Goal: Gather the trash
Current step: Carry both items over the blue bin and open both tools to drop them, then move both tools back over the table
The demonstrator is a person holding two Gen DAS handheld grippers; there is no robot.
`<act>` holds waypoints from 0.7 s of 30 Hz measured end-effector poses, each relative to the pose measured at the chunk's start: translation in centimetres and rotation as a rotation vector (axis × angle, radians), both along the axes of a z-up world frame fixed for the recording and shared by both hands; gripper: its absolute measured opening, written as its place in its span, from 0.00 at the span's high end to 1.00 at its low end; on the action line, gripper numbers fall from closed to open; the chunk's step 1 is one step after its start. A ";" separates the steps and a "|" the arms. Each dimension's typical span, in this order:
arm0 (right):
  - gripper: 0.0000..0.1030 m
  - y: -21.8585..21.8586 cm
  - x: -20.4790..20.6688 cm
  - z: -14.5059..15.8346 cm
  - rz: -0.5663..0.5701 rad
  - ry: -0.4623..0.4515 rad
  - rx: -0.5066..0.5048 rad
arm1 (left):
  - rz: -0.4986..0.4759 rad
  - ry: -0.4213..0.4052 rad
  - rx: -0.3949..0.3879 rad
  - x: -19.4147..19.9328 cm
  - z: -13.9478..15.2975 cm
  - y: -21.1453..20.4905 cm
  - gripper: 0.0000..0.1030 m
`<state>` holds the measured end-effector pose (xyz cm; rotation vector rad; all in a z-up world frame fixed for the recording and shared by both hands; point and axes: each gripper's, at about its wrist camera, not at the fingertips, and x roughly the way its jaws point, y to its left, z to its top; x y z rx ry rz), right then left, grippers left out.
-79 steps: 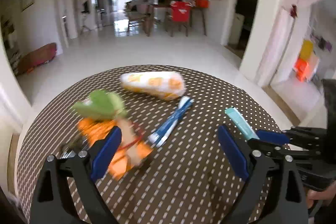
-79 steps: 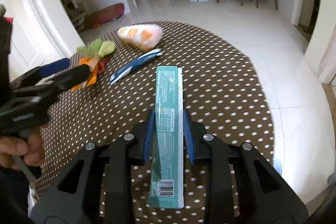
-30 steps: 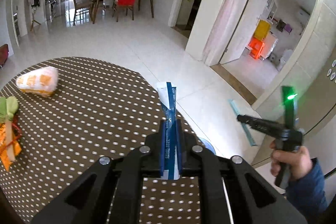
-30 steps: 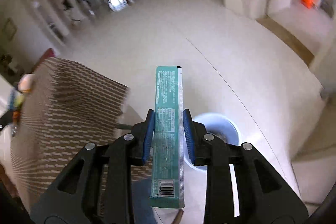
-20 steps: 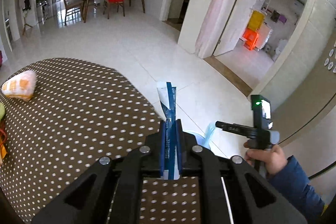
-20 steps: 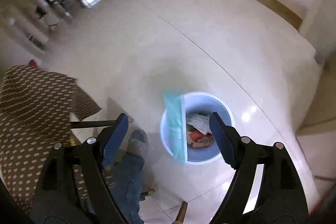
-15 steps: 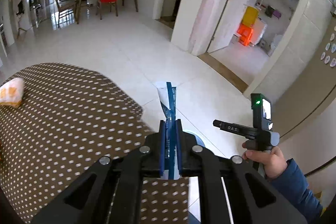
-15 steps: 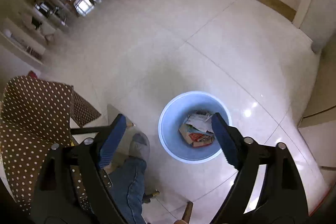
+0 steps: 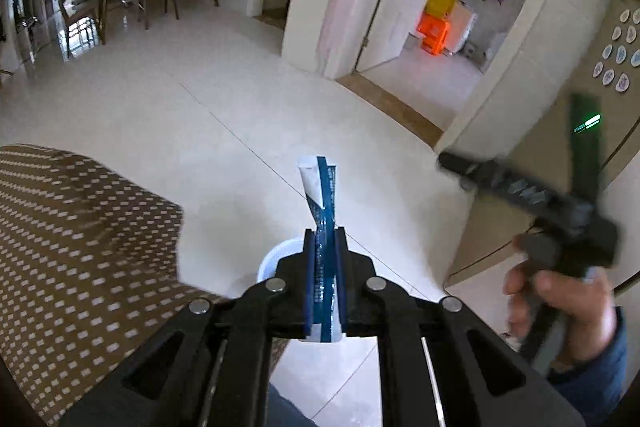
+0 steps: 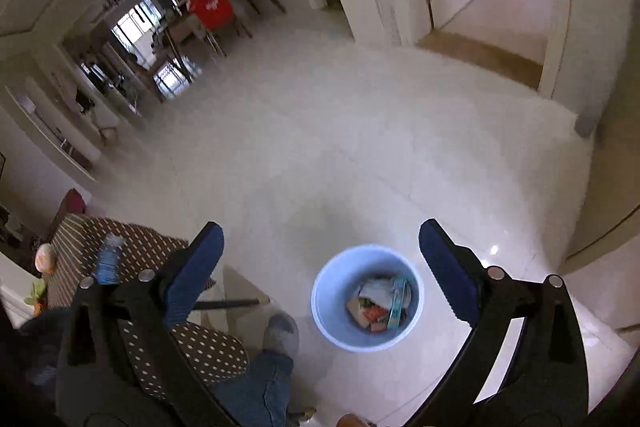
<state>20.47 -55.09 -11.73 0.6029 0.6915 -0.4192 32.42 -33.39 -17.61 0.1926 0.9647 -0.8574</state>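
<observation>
Left gripper (image 9: 325, 239), jaws closed on a blue-and-white plastic wrapper (image 9: 320, 187) standing upright beyond the polka-dot brown tablecloth (image 9: 80, 247). Right gripper (image 10: 320, 259), jaws opening with nothing between them, above a round pale-blue waste bin (image 10: 324, 311) on the white tiled floor (image 10: 360, 147), holding a teal wrapper (image 10: 398, 303) among other litter

Bin (image 9: 280, 255) mostly behind fingers (image 9: 309, 279)

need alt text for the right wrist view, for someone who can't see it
The right claw, its jaws opening with nothing between them, hangs over a pale blue trash bin on the white tiled floor; the bin holds wrappers, including a teal one. A polka-dot tablecloth and a slippered foot show lower left.
</observation>
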 end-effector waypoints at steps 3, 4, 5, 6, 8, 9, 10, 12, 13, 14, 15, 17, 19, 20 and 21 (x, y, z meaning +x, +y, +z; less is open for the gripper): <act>0.06 0.0 -0.7 1.9 -0.010 -0.040 -0.026 | -0.016 0.028 0.017 0.8 -1.4 -1.8 0.91; 0.06 0.0 -1.0 2.5 -0.013 -0.053 -0.032 | -0.022 0.039 0.021 1.1 -1.9 -2.3 0.90; 0.06 0.0 -1.6 2.9 -0.016 -0.064 -0.037 | -0.032 0.056 0.032 1.5 -2.6 -3.0 0.90; 0.06 0.1 -1.8 3.3 -0.019 -0.073 -0.042 | -0.038 0.065 0.039 1.6 -3.0 -3.5 0.90; 0.06 0.1 -2.4 4.1 -0.022 -0.092 -0.047 | -0.054 0.084 0.049 2.3 -3.9 -4.8 0.84; 0.06 0.0 -2.5 4.3 -0.022 -0.099 -0.046 | -0.059 0.099 0.064 2.6 -4.5 -5.4 0.78; 0.06 0.0 -2.7 4.5 -0.022 -0.104 -0.045 | -0.057 0.114 0.074 2.9 -4.9 -5.9 0.59; 0.06 0.0 -2.8 4.5 -0.022 -0.106 -0.046 | -0.029 0.108 0.089 3.3 -5.1 -6.3 0.23; 0.06 0.0 -2.9 4.5 -0.022 -0.105 -0.045 | -0.022 0.094 0.091 3.2 -5.0 -6.2 0.18; 0.06 0.0 -2.9 4.5 -0.023 -0.104 -0.045 | -0.024 0.080 0.089 3.1 -4.7 -6.0 0.18; 0.06 -0.2 -2.8 4.5 -0.022 -0.103 -0.047 | -0.024 0.076 0.086 2.9 -4.3 -5.8 0.18; 0.06 0.0 -3.0 4.5 -0.021 -0.097 -0.045 | -0.005 0.063 0.079 2.8 -3.6 -5.0 0.16; 0.06 0.2 -3.1 4.6 -0.019 -0.096 -0.046 | 0.022 0.035 0.057 2.5 -2.4 -3.7 0.16; 0.06 0.5 -3.1 4.8 -0.015 -0.098 -0.047 | 0.032 0.025 0.051 2.6 -1.9 -3.3 0.15; 0.06 0.8 -3.1 4.9 -0.014 -0.099 -0.049 | 0.046 0.012 0.040 2.4 -1.2 -2.7 0.14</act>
